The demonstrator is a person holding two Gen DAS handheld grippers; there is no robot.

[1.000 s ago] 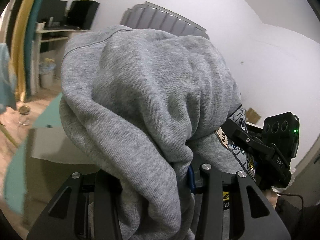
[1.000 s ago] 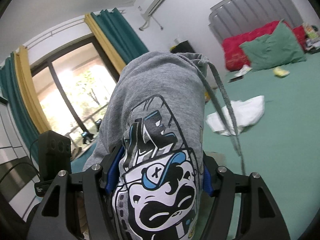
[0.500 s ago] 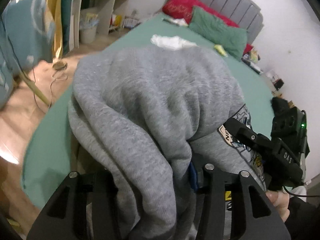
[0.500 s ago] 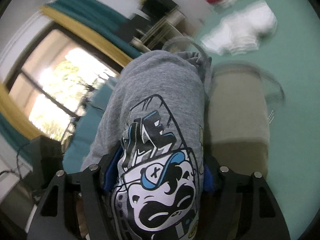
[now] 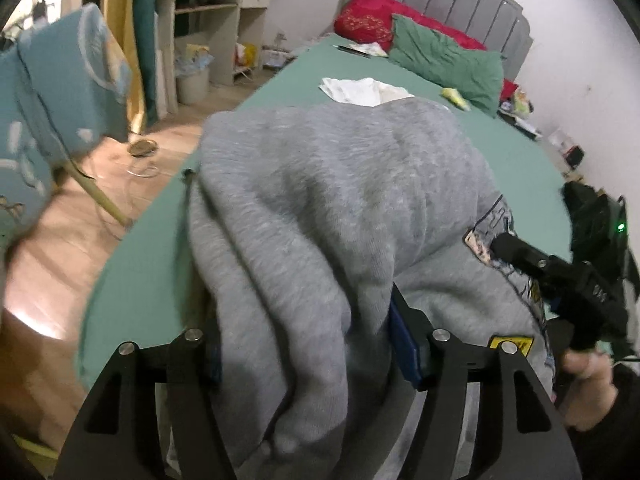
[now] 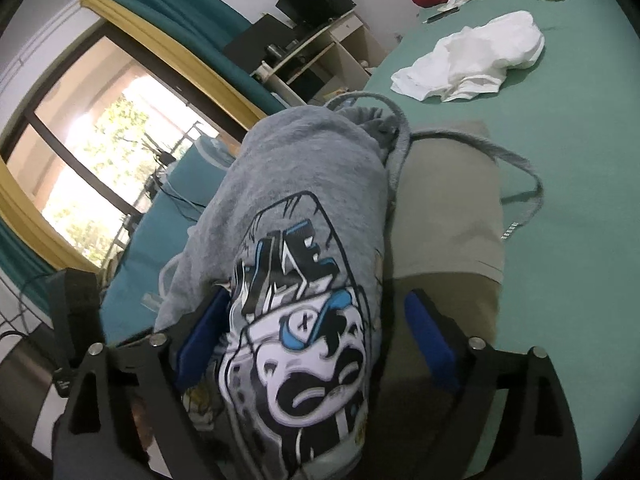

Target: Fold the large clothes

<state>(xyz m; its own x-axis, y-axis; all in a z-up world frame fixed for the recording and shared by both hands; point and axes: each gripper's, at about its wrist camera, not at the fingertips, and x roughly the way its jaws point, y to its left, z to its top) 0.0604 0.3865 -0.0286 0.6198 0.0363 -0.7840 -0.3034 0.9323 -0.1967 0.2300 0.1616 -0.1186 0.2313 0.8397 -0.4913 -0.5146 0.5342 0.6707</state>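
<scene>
Two tools, left tool (image 5: 304, 344), right tool (image 6: 316, 336), one grey hoodie (image 5: 340, 200)

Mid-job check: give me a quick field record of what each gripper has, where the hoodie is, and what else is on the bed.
garment: grey hoodie, bunched, printed graphic facing the right wrist camera
left gripper: shut on hoodie fabric
right gripper: fabric between its fingers; right pad shows a gap, so closure unclear
drawstring: loose, trailing onto the olive garment
surface: green bed
other items: white garment, green pillow, red pillow
</scene>
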